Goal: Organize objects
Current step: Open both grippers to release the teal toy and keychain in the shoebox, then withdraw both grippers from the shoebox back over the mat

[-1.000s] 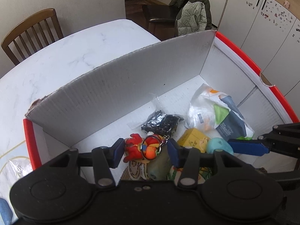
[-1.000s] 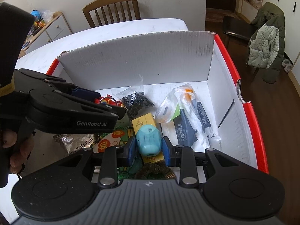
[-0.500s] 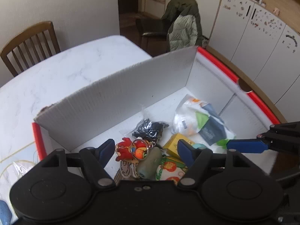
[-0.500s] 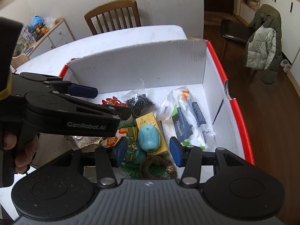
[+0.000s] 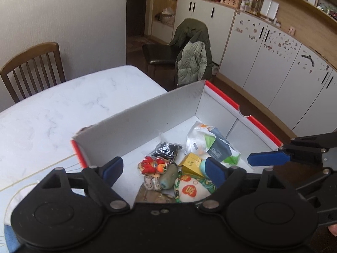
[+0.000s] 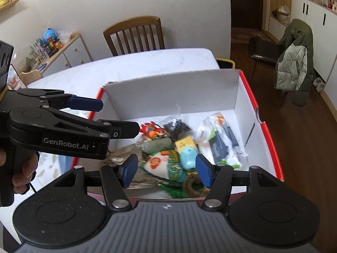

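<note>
On a white marble-patterned table (image 5: 63, 113) stands a red-rimmed white cardboard box (image 5: 147, 116), its floor strewn with small objects; both grippers hang above its near end. Largest of the contents is a white plastic bag (image 5: 210, 143) toward the far right corner, with a black beaded packet (image 5: 167, 148) to its left. Nearer lie a white-and-green pouch with red discs (image 6: 166, 164), a yellow carton (image 5: 192, 161), a red-and-orange keychain toy (image 5: 152, 166), an olive oblong piece (image 5: 168, 176) and a turquoise egg-shaped object (image 6: 188, 158). The left gripper (image 5: 163, 169) has its jaws spread wide and empty; in its own view the keychain toy and olive piece appear between the blue pads (image 5: 112, 168), but lower down, untouched. The right gripper (image 6: 166, 170) likewise stands wide apart and holds nothing; the turquoise object lies below, just inside its right pad, the pouch across the gap. Only the right wrist view shows the left gripper side-on, a hand (image 6: 23, 172) on its handle, and a brown ring (image 6: 194, 186) at the box's near edge. Only the left wrist view shows one blue finger of the right gripper entering from the right, over the box's right wall.
</note>
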### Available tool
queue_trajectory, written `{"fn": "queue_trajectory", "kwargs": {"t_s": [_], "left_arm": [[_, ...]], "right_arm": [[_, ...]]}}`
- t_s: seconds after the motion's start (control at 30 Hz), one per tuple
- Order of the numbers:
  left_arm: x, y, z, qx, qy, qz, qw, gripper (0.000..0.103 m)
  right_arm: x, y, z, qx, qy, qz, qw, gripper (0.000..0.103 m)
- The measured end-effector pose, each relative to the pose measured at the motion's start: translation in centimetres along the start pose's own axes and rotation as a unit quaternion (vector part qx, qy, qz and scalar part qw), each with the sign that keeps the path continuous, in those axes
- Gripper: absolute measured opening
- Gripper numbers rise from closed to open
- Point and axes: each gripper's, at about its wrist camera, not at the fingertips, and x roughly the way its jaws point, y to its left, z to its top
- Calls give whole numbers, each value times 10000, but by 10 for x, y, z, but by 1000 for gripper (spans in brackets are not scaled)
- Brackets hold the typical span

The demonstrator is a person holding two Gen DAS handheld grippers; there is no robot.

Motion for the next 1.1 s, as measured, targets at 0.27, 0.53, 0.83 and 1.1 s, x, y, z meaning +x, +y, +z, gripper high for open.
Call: {"fn": "queue_trajectory", "kwargs": {"t_s": [0.27,0.53,0.83,1.1], "left_arm": [[-41,26,-11,40,-272,-74,9996,95],[-78,63,-22,18,-468,41,9989,102],[-103,102,-37,-68,-631,196,9978,102],[-116,145,-63,-256,-705,266,9968,103]], "right_arm": [[-19,41,0,9,-187,-27,9998,70],[-30,80,4,118,-343,-81,9993,77],[-31,118,12,239,-484,14,9985,81],[-19,165,25,-97,-415,-46,9991,81]]}}
